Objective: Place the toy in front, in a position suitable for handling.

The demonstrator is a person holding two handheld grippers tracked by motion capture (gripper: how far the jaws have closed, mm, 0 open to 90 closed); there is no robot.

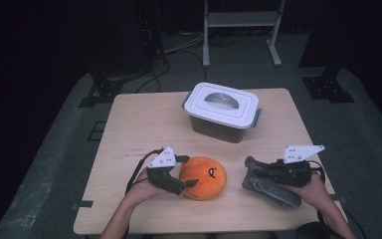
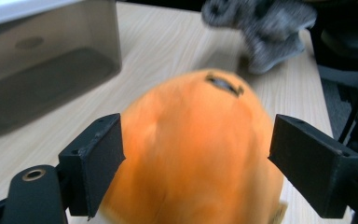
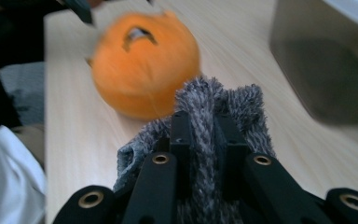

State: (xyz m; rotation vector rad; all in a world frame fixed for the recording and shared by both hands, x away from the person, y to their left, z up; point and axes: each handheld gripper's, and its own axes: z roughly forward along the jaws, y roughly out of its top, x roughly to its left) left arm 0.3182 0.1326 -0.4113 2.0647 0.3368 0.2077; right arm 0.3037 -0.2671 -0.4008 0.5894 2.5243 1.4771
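Writing and labels: none can be read. The orange plush toy (image 1: 204, 178) carries a small dark stitched mark on top, too blurred in both gripper views to tell as letters. The lid of the storage box bears no readable marking.

Left tongs (image 1: 185, 172): spread wide, one jaw on each side of the orange plush toy (image 2: 200, 154). In the left gripper view the left jaw stands right at the plush and the right jaw just beside it; whether the pads touch cannot be told, and the toy does not look squeezed. No earlier picture applies; the toy lies on the tabletop (image 1: 144, 124), at its near edge, left of centre.

Right tongs (image 1: 256, 172): pressed together on the grey fuzzy cloth (image 1: 268, 186). In the right gripper view a fold of the grey fuzzy cloth (image 3: 209, 116) stands pinched between the two jaws, the rest hanging round them. In the high view the cloth is at the near right of the tabletop, apart from the plush.

Count:
- Orange plush toy: one.
- Grey fuzzy cloth: one.
- Storage box (image 1: 223, 113), smoky translucent walls, white lid with grey handle and side clasps: one, lid on, at the far middle of the tabletop, well apart from both tongs.
- Tongs: two, one in each hand.
- Tabletop, pale wood: one.
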